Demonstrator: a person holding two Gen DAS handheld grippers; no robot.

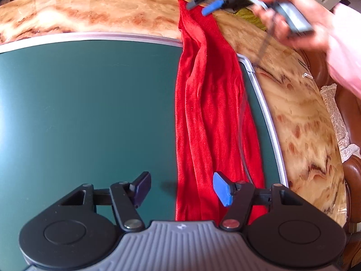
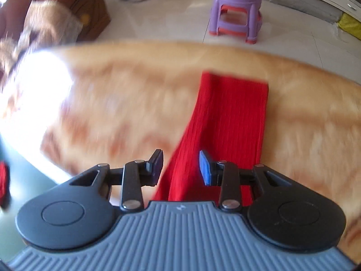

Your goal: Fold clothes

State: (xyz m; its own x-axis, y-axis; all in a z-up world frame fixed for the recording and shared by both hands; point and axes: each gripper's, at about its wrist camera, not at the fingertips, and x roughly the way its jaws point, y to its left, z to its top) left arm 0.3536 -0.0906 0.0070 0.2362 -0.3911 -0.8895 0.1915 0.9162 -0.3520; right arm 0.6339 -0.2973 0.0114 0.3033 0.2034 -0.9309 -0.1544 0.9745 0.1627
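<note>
Lying lengthwise, one red cloth spans one green mat; two claws, left claw and right claw, gape empty

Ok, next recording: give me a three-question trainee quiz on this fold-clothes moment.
1. True or false: the left hand-held gripper is shut on the red cloth.
2. Multiple choice: the far end of the red cloth lies on A) the green mat, B) the marbled tabletop, C) the purple stool.
3. Fill in: the right hand-held gripper hovers over the cloth's far end with jaws ____.

Key: 1 false, its jaws stand apart with nothing between the pads; 2 B; 3 open.
</note>
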